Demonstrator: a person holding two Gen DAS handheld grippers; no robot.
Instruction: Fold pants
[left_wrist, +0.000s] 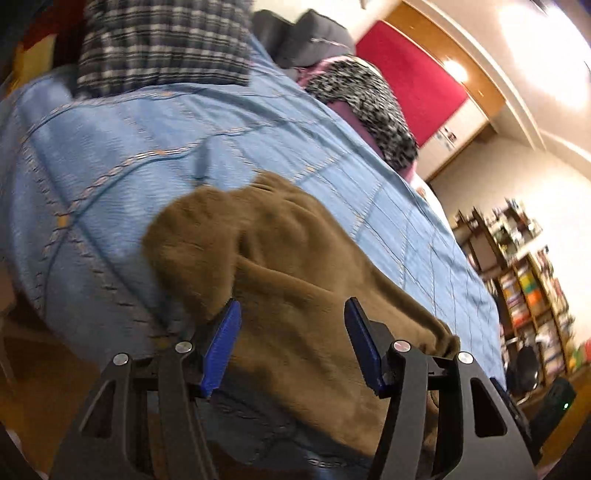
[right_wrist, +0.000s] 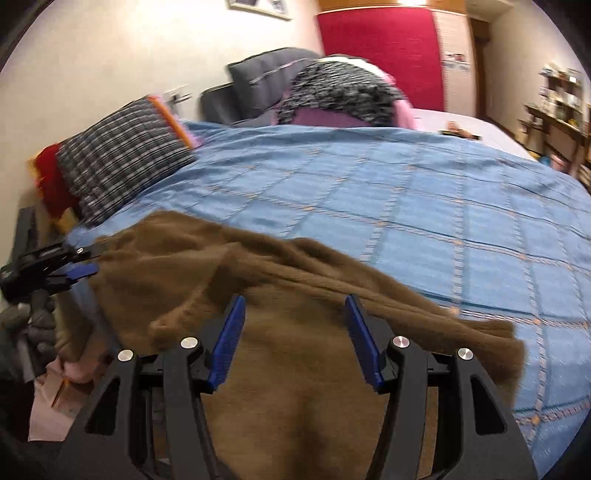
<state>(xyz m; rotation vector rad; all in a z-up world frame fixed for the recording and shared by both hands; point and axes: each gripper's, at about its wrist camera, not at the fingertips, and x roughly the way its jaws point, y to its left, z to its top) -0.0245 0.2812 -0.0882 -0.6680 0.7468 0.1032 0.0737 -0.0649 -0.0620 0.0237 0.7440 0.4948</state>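
Observation:
Brown fleece pants (left_wrist: 280, 266) lie rumpled on a blue quilted bedspread (left_wrist: 110, 155), near the bed's front edge. My left gripper (left_wrist: 291, 310) hovers over them with its blue pads (left_wrist: 221, 343) wide apart; the cloth lies beneath, not pinched. In the right wrist view the same pants (right_wrist: 229, 280) spread across the near part of the bedspread (right_wrist: 424, 206). My right gripper (right_wrist: 294, 304) is open above their middle, with nothing clamped. At the far left of that view a gloved hand (right_wrist: 37, 325) holds the left gripper (right_wrist: 86, 271) just beside the pants' left edge.
A folded plaid cloth (right_wrist: 122, 162) lies at the bed's back left, with grey pillows (right_wrist: 266, 74) and a speckled black-and-white blanket (right_wrist: 340, 92) at the head. A red panel (right_wrist: 380, 48) covers the far wall. Bookshelves (left_wrist: 528, 288) stand past the bed's right side.

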